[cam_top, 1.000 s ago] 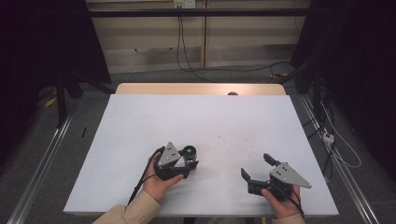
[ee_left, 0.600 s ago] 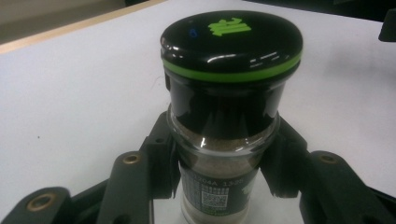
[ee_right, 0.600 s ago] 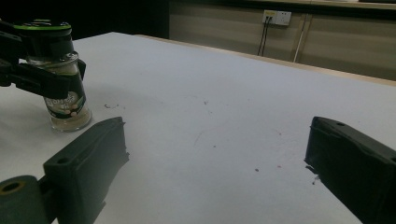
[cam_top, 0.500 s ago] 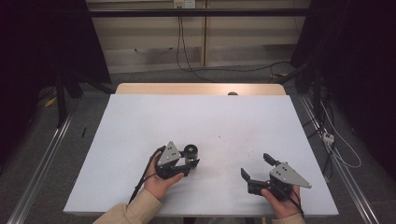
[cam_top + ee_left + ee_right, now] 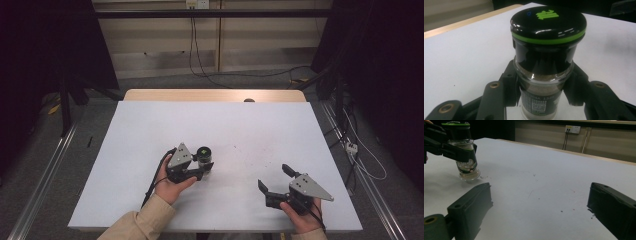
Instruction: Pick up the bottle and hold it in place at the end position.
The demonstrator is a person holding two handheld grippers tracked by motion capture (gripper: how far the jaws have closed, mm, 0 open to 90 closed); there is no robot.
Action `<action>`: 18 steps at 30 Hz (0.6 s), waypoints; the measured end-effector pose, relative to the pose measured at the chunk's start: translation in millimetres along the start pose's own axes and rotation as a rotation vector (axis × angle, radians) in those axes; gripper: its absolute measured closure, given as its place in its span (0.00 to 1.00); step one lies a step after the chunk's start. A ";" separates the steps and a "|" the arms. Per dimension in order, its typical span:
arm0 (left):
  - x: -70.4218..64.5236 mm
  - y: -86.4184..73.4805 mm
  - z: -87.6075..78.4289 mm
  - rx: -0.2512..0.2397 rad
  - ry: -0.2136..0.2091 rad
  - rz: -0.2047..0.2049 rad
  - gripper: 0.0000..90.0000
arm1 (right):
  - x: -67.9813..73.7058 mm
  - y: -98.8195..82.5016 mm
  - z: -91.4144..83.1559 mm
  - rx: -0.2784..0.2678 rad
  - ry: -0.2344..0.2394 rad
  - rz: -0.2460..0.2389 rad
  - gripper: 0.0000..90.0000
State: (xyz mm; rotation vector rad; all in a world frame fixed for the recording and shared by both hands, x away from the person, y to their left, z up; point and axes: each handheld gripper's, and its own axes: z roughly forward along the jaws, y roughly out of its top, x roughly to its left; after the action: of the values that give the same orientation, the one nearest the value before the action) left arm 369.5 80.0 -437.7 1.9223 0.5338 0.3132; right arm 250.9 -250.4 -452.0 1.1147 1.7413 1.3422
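A glass spice jar (image 5: 204,154) with a black cap and a green ring stands on the white table (image 5: 150,130), left of the middle. My left gripper (image 5: 205,165) is shut on it, the jaws pressing both sides of the glass just under the cap. The left gripper view looks down on the jar (image 5: 547,50) and shows brown powder inside, with my left gripper (image 5: 542,85) clamped around it. My right gripper (image 5: 272,176) rests open near the front right, its jaws wide apart and empty. In the right gripper view (image 5: 539,202) the jar (image 5: 465,157) is at the far left.
A wooden strip (image 5: 215,95) edges the table's far side. Small dark specks (image 5: 260,150) dot the surface near the middle. Cables (image 5: 220,75) run across the floor beyond, and metal rails (image 5: 45,175) lie along both sides.
The left gripper and the jar have shifted slightly toward the far side of the table. The right gripper has stayed where it was.
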 end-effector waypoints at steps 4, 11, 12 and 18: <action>3.1 3.4 3.4 0.002 0.000 -0.003 0.59 | -0.1 -0.1 0.1 -0.001 0.002 0.002 0.05; 7.6 8.8 9.2 -0.001 0.003 0.006 0.59 | -0.3 0.0 0.0 -0.002 0.003 0.002 0.05; 8.1 9.6 9.8 0.002 0.001 0.008 0.59 | -0.4 0.0 0.0 -0.002 0.003 0.002 0.05; 10.9 11.5 13.9 -0.001 0.003 -0.002 0.59 | -0.2 -0.1 0.0 0.000 0.008 0.002 0.05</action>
State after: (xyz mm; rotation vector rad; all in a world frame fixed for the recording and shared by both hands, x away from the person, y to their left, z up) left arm 387.7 70.6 -433.0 1.9207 0.5377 0.3155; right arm 251.0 -250.6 -452.1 1.1134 1.7464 1.3495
